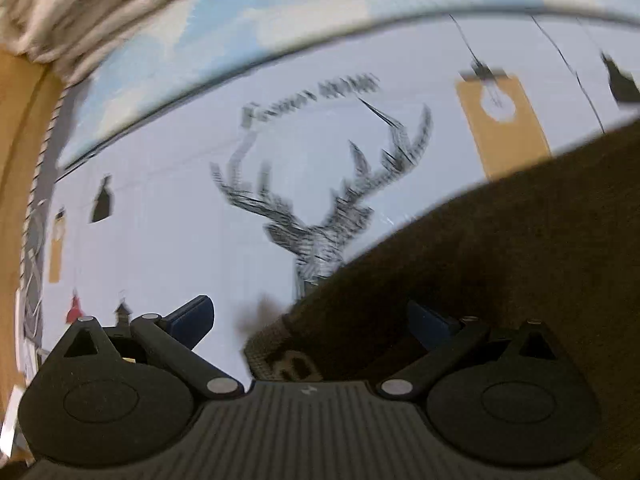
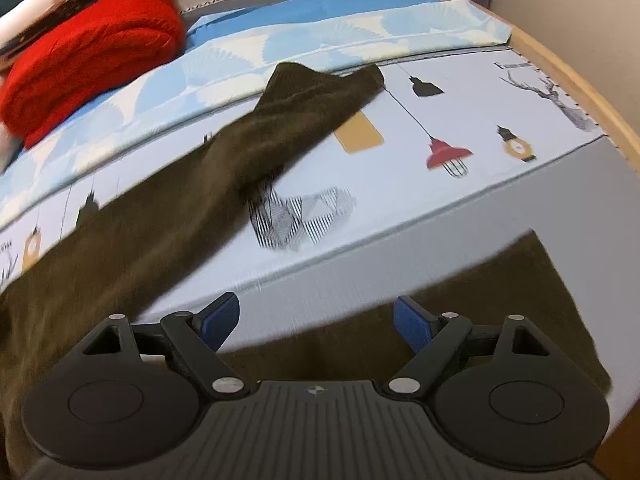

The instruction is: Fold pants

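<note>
Dark olive pants [image 2: 168,216] are lying spread across a bed [image 2: 520,216] covered by a pale sheet [image 2: 400,216] printed with hanging lamps and a deer head [image 1: 320,224], as two hand-held grippers are pointing down over them. In the right wrist view, one leg is stretching away toward the far side of the bed, its hem [image 2: 328,76] resting at the edge of a blue-and-white patterned cover [image 2: 280,48], while another part of the pants is draping over the near edge just below the right gripper [image 2: 316,320], whose blue pads [image 2: 412,322] are standing wide apart with nothing between them. In the left wrist view, heavily blurred, the left gripper [image 1: 308,320] is also standing open, its right finger over the dark fabric and its left finger [image 1: 192,318] over bare sheet, with a corner of the pants lying between them, ungripped. A red folded garment [image 2: 92,60] is sitting at the far left of the bed, and a wooden frame [image 2: 560,80] is running along the edge.
</note>
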Tool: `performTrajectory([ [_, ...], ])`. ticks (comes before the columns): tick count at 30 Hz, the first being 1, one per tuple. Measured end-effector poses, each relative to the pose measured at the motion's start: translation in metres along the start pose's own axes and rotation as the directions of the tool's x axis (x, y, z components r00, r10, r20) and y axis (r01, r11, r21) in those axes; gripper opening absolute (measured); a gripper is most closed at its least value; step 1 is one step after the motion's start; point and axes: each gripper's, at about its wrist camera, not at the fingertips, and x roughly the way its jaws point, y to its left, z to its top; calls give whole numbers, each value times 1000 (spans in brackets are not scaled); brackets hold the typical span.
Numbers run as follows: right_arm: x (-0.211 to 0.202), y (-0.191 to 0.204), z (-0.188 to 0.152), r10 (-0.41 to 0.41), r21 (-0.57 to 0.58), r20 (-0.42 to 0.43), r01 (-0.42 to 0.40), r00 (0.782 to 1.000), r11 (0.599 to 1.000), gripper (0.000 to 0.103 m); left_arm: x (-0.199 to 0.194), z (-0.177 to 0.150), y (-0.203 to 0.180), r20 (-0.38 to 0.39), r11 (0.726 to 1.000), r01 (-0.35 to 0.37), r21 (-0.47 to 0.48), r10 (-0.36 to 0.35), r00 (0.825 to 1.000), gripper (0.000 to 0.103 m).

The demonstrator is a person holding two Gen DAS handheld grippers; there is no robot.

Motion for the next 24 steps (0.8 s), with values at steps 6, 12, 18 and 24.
performTrajectory([
  [6,35,1,39,-13,17,11,13,1000,1000,86,13,-1,-16,26,997,-20,73,18,1000,88],
  [12,86,7,109,45,193,28,-50,999,980,86,1,-9,-37,23,974,21,227,-27,999,9],
  [18,163,38,171,141,328,20,-140,990,934,70,-12,-19,-9,75,988,98,116,-107,991,7],
  [24,239,69,190,13,385,-43,4,999,923,69,-9,-25,-17,93,991,91,95,-100,991,7],
])
